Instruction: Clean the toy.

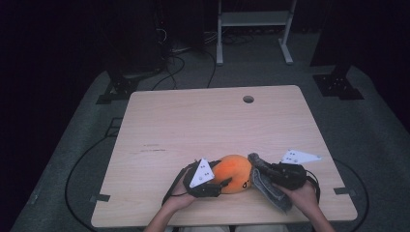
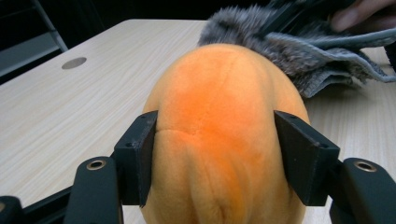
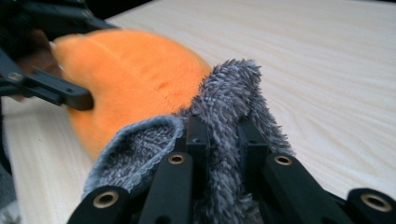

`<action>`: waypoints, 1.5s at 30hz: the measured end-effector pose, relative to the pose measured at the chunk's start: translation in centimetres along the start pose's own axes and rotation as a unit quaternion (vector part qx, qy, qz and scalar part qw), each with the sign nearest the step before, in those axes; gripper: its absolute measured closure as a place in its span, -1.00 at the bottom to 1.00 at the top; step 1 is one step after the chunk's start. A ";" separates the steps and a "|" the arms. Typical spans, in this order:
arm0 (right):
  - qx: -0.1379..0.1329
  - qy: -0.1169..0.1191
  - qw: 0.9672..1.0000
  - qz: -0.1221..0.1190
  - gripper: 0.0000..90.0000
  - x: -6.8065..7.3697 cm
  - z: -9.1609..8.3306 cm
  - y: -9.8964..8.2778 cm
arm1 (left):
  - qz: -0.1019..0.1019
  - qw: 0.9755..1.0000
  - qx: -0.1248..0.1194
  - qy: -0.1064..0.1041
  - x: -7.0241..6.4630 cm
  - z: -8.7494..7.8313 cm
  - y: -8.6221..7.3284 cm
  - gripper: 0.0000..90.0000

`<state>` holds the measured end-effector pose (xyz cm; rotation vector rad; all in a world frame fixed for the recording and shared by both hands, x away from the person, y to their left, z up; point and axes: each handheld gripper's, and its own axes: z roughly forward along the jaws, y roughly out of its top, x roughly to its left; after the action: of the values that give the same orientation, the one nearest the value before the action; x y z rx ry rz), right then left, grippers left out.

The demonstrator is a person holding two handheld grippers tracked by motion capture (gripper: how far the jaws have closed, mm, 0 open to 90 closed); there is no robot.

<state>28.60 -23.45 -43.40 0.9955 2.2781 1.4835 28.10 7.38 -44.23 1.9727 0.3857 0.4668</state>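
An orange plush toy [image 1: 234, 171] lies near the front edge of the wooden table [image 1: 203, 121]. My left gripper [image 1: 223, 182] is shut on it from the left, and in the left gripper view its black pads [image 2: 140, 154] press into both sides of the plush [image 2: 224, 107]. A grey fluffy cloth [image 1: 270, 191] is clamped between the shut jaws of my right gripper [image 1: 258, 166], just right of the toy. The cloth's free end [image 3: 229, 93] sticks up past the right gripper [image 3: 224, 135] and touches the plush [image 3: 130, 74]. The cloth [image 2: 299, 56] rests against the toy's far side.
A round cable hole [image 1: 248, 99] sits near the table's far edge. Beyond the table stand a white metal frame [image 1: 254, 29] and black stands [image 1: 338, 84], with cables on the floor [image 1: 183, 67]. A bare stretch of tabletop lies behind the toy.
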 end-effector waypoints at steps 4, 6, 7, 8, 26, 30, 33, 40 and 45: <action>-0.016 0.024 0.999 -0.016 0.73 0.8 0.1 0.6 | -0.010 1.000 0.000 -0.004 0.4 -0.2 -0.2 -0.25; 0.002 0.024 1.000 -0.019 0.73 0.6 0.6 0.4 | -0.009 1.000 0.003 -0.005 0.6 -0.3 -0.3 -0.27; 0.011 0.019 1.000 -0.014 0.73 0.3 0.7 0.2 | -0.015 1.000 0.000 -0.005 0.6 -0.2 -0.4 -0.27; 0.029 0.008 0.999 -0.010 0.73 0.0 0.8 0.0 | -0.019 1.000 -0.002 -0.005 0.7 -0.2 -0.4 -0.28; 0.007 0.017 1.000 0.006 0.73 0.2 0.1 0.3 | -0.009 1.000 -0.001 -0.008 0.2 0.0 -0.2 -0.32; -0.026 0.053 0.998 -0.020 0.73 1.7 0.2 1.5 | 0.004 1.000 0.001 -0.009 -0.3 0.3 0.1 -0.32; -0.008 0.039 0.999 -0.035 0.73 1.5 1.0 0.6 | 0.007 1.000 0.003 -0.011 -0.5 0.4 0.1 -0.32; 0.000 0.009 1.000 -0.020 0.73 0.6 -0.1 0.5 | 0.008 1.000 0.001 -0.015 -0.6 0.5 0.2 -0.31; -0.010 0.025 0.998 -0.059 0.73 2.3 0.8 1.2 | 0.002 1.000 -0.007 -0.024 -0.8 0.3 0.6 -0.40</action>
<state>27.81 -21.04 -42.36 0.8106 2.3087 1.4954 27.58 6.55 -43.92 1.9673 0.3482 0.4229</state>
